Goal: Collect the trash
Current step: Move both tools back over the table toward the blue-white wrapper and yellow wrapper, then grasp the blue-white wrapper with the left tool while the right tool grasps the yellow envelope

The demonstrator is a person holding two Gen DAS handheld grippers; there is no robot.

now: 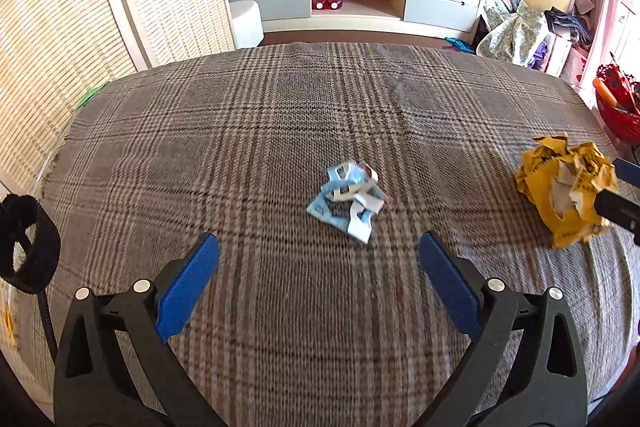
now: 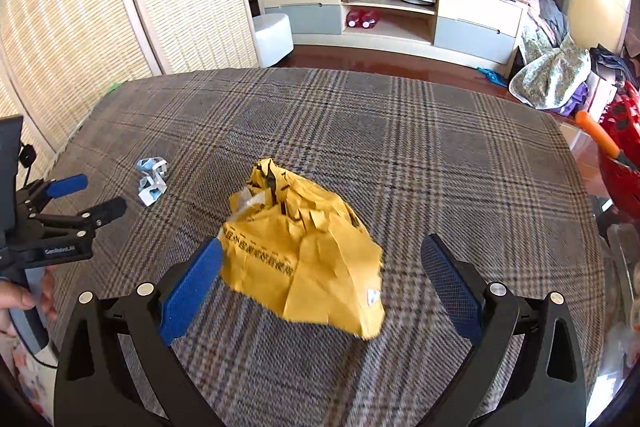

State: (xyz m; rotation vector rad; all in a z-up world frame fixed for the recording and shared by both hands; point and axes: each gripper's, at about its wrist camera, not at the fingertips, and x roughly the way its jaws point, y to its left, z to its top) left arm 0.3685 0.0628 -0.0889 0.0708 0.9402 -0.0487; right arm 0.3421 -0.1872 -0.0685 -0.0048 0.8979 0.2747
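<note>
A crumpled blue-and-white paper scrap (image 1: 349, 202) lies on the plaid cloth (image 1: 280, 131), just ahead of my open, empty left gripper (image 1: 320, 247). It also shows in the right wrist view (image 2: 151, 181), with the left gripper (image 2: 86, 195) beside it. A crumpled yellow envelope (image 2: 304, 253) lies between the blue fingers of my open right gripper (image 2: 322, 253); the left pad (image 2: 192, 287) touches or nearly touches its edge. The envelope also shows at the right in the left wrist view (image 1: 566, 191), with the right gripper's fingertips (image 1: 616, 205) against it.
The plaid cloth (image 2: 440, 147) covers the whole surface. A red basket (image 2: 622, 155) with an orange handle stands off its right edge. Woven screens (image 1: 80, 7) stand to the left. A TV cabinet (image 2: 392, 15), a white stool (image 2: 274, 39) and piled clothes (image 2: 554, 75) lie beyond.
</note>
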